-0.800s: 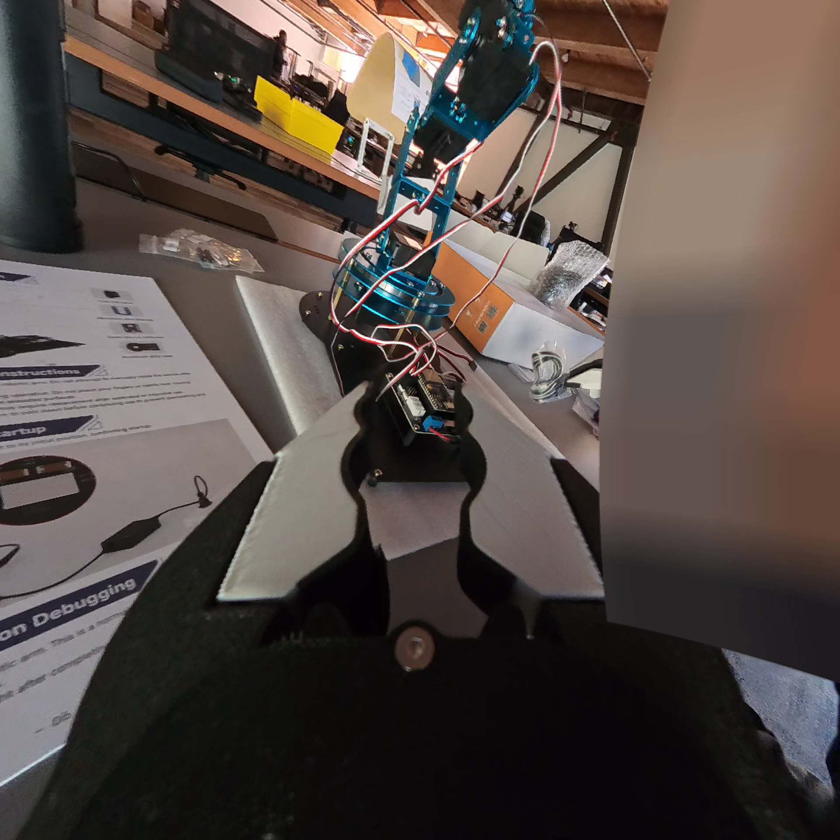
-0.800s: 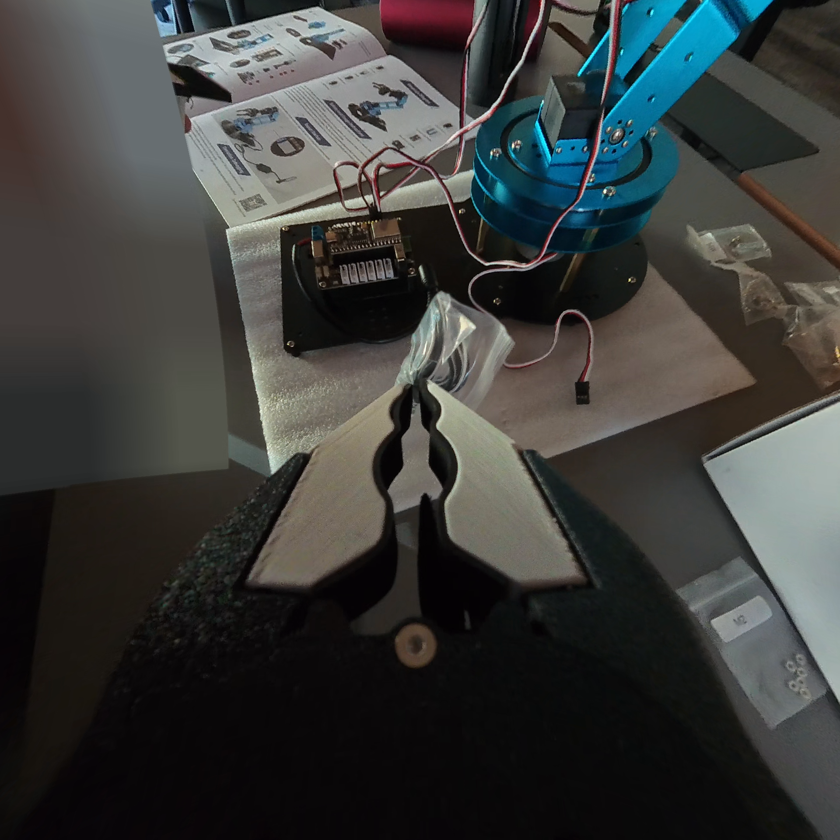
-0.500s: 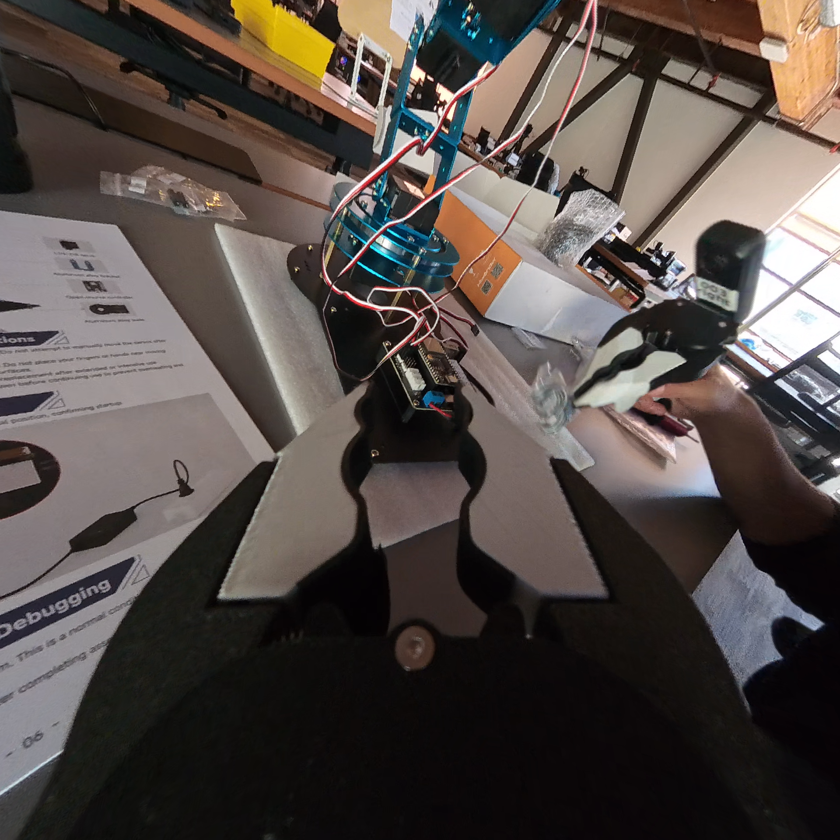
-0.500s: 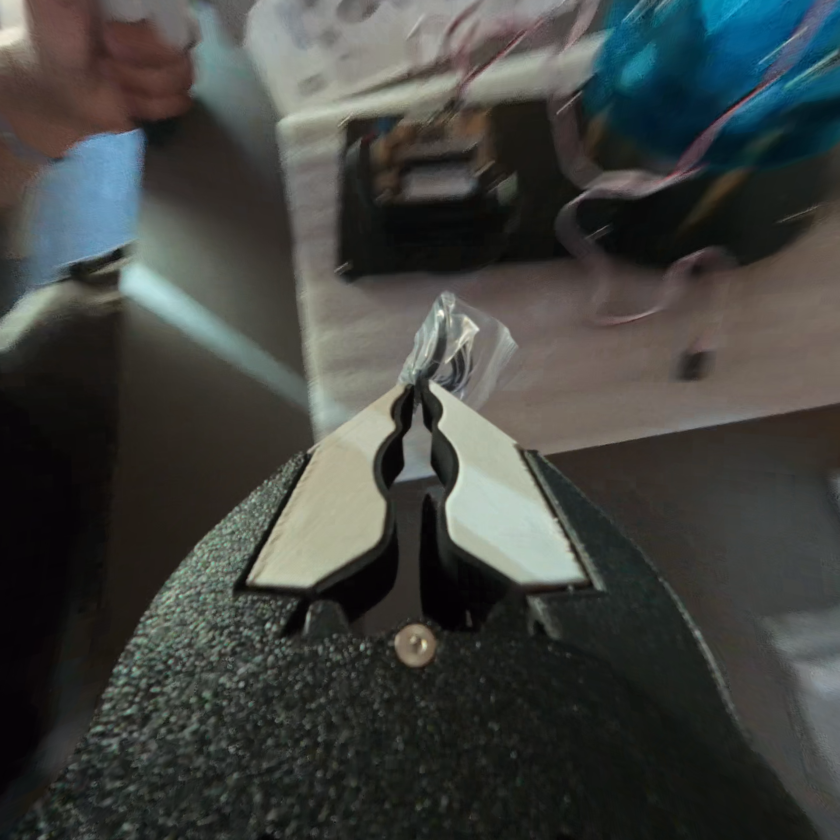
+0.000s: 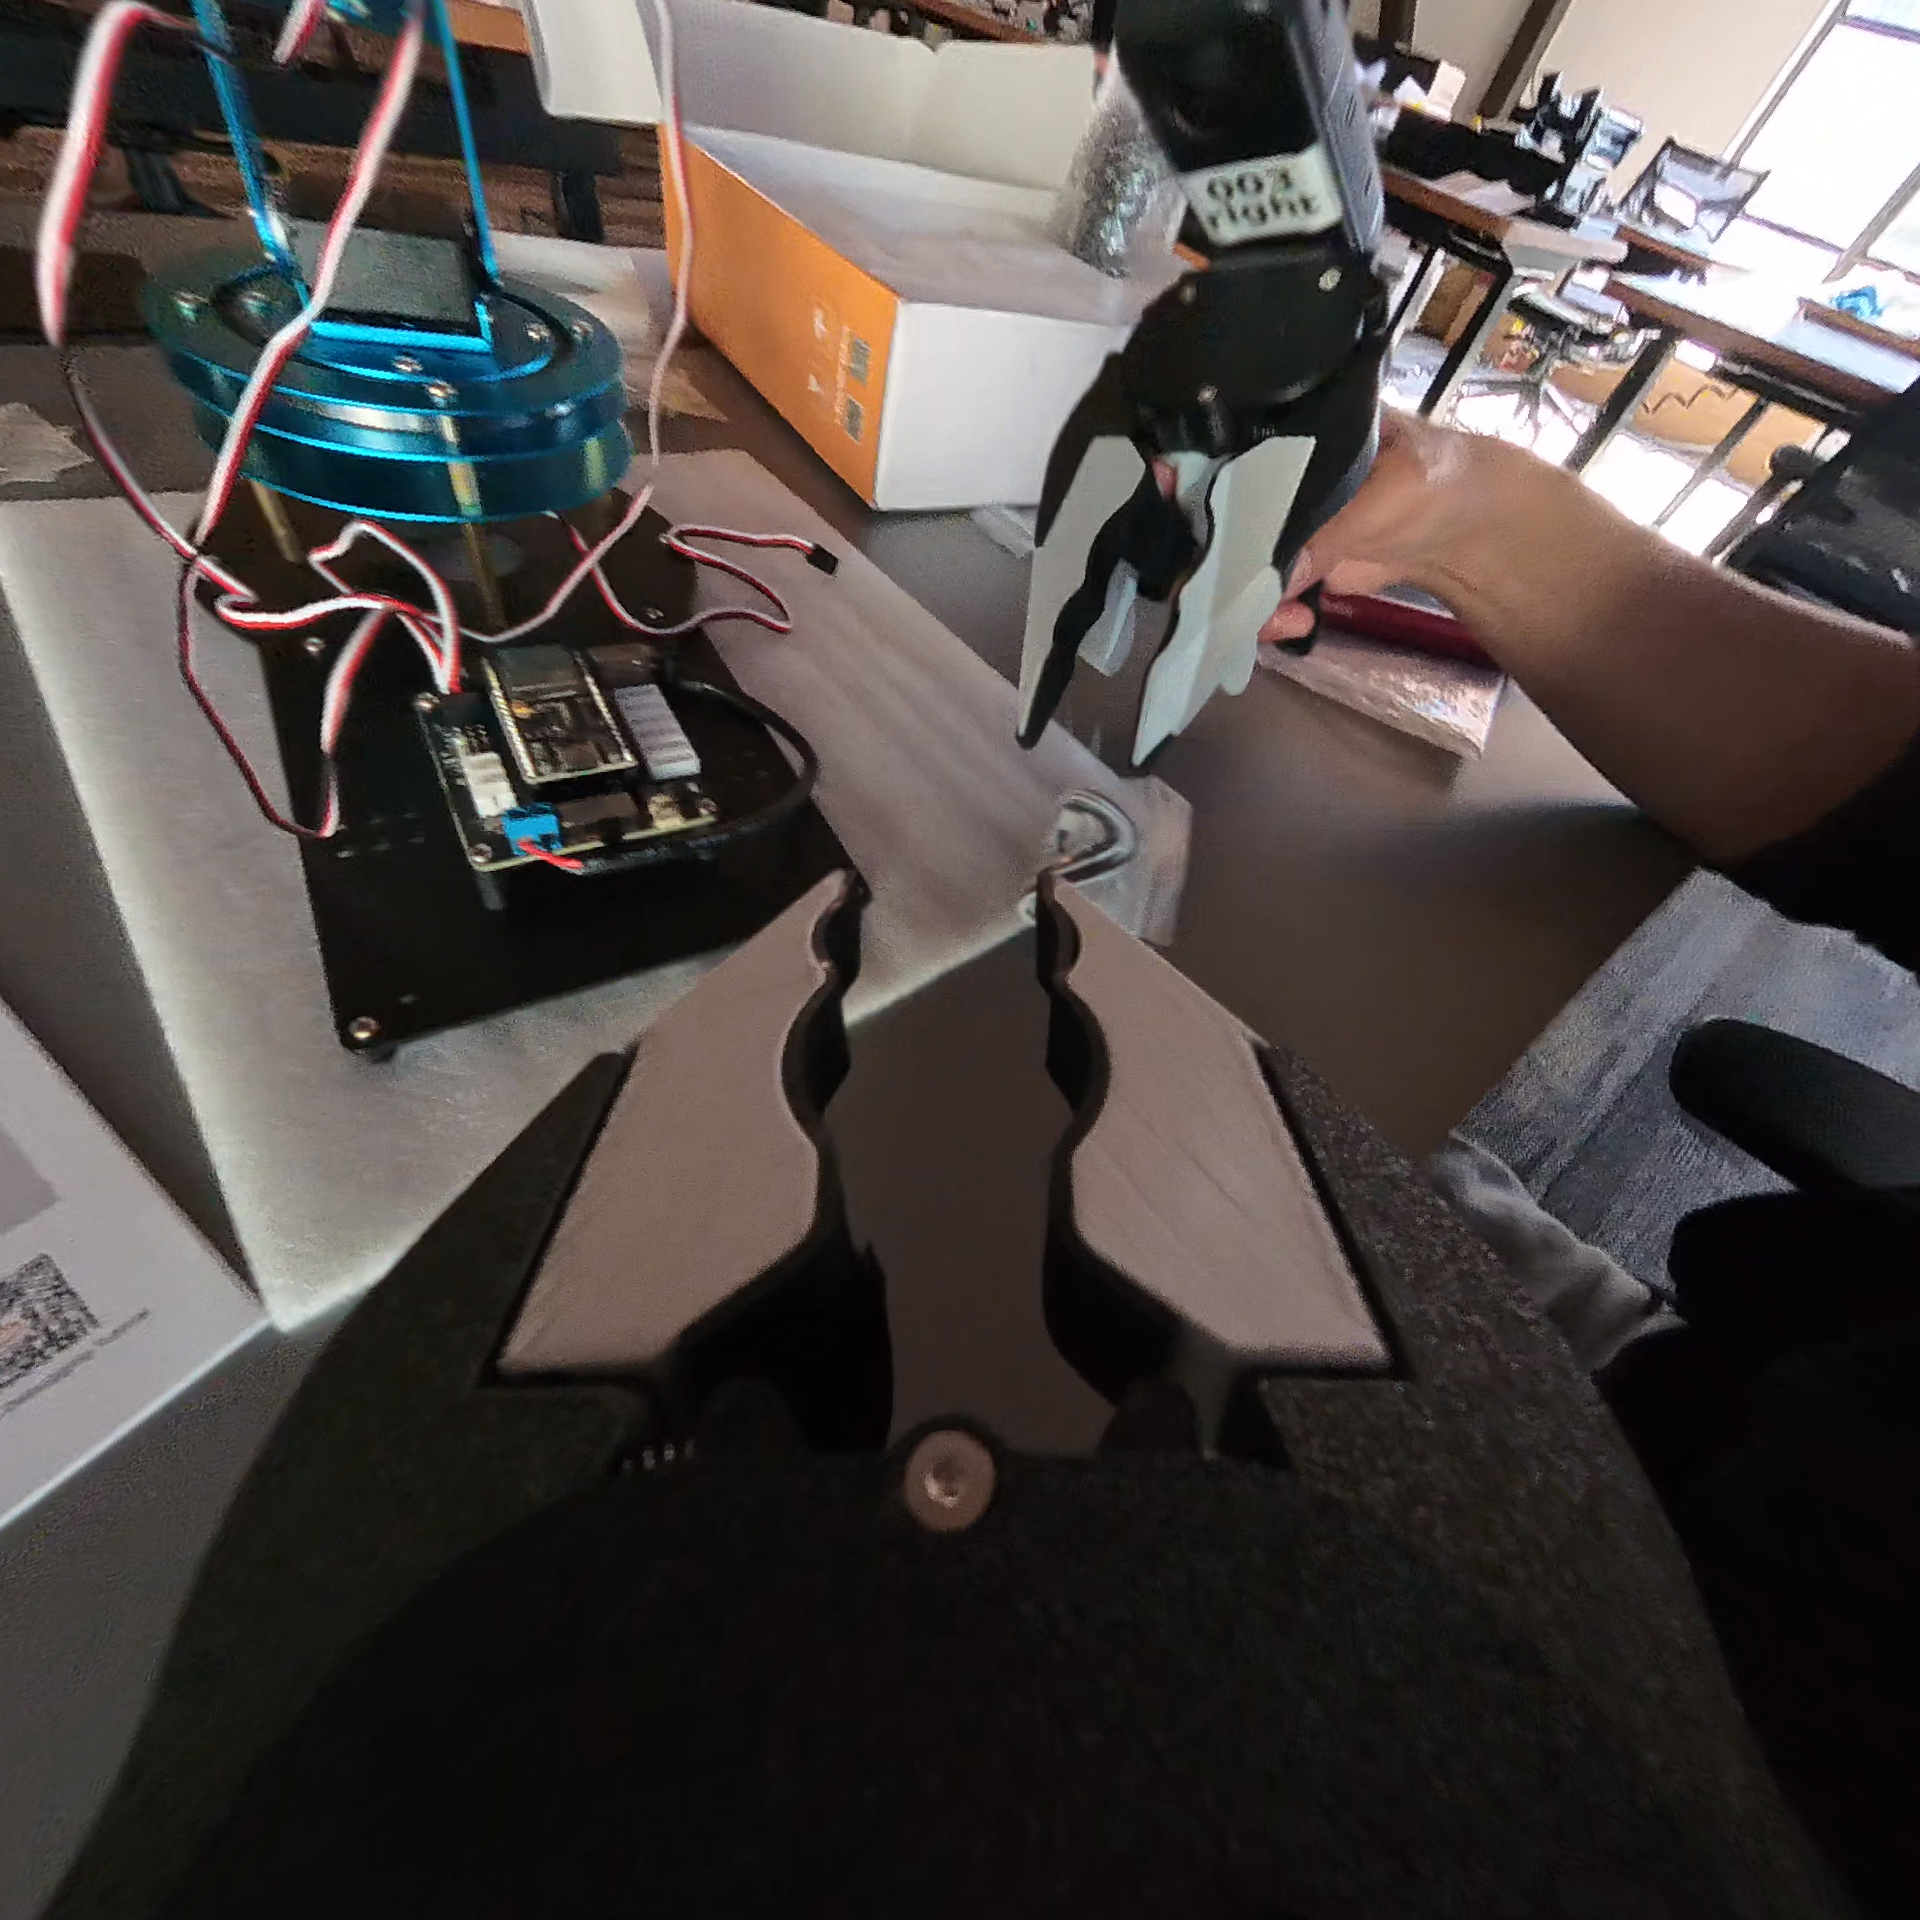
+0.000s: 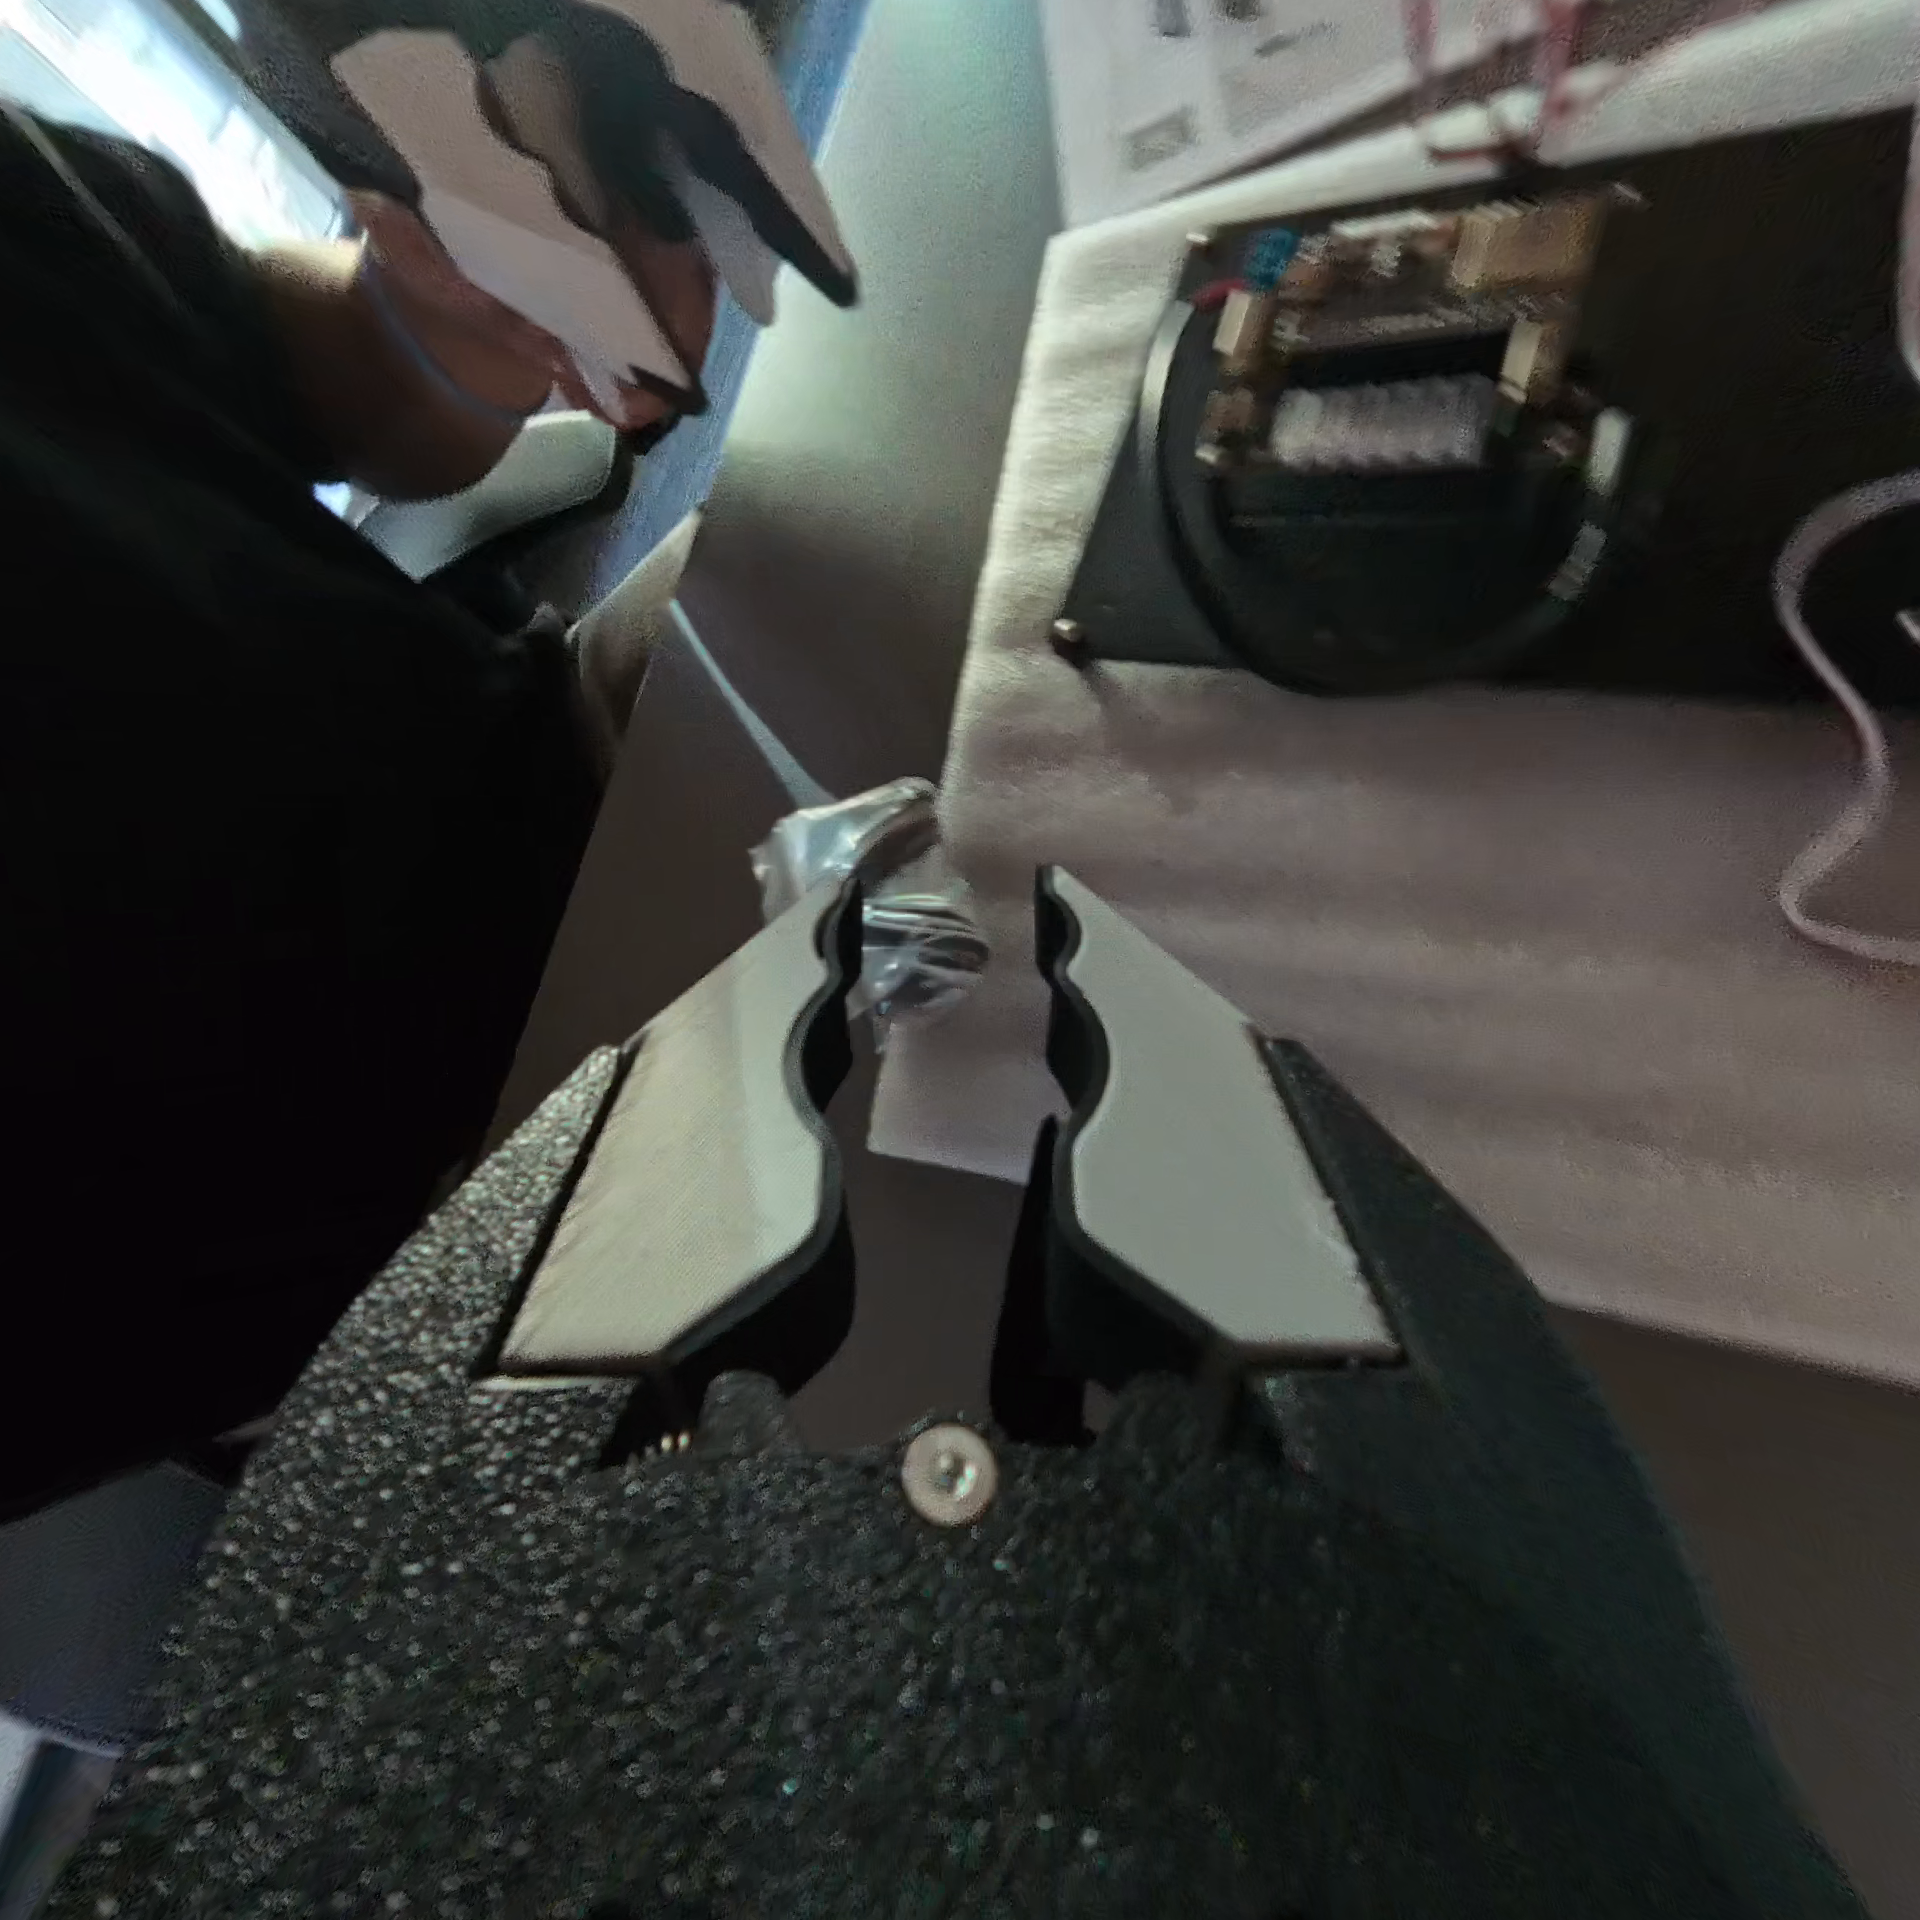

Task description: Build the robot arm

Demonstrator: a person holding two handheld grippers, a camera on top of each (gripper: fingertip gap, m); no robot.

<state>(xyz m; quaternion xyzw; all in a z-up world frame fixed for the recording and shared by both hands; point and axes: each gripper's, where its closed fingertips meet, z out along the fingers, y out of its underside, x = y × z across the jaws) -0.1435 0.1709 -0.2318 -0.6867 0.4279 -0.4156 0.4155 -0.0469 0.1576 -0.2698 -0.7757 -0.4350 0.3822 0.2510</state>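
Note:
A small clear plastic bag (image 5: pixel 1114 844) with dark parts inside lies at the near corner of the white foam sheet (image 5: pixel 208 831). My right gripper (image 5: pixel 1086 750) hangs just above the bag, open, holding nothing. In the right wrist view the bag (image 6: pixel 914 935) sits by the left finger of my right gripper (image 6: pixel 945 891). My left gripper (image 5: pixel 945 902) is open and empty, pointing at the bag from a short way off. It also shows in the right wrist view (image 6: pixel 758 348). A black control board (image 5: pixel 566 743) with red and white wires sits on the foam.
A blue robot arm base (image 5: pixel 395 416) stands on a black plate behind the board. An orange and white box (image 5: pixel 894 343) lies farther back. A printed manual (image 5: pixel 62 1299) lies left of the foam. A person's forearm (image 5: pixel 1558 644) reaches in from the right, and a dark sleeve (image 6: pixel 260 831) fills the left. From either gripper's tips it is about 20 centimeters to the blue robot arm base (image 5: pixel 395 416).
My right gripper has opened and let go of the bag, which now lies at the foam's corner. My left gripper has swung right toward the bag, still open.

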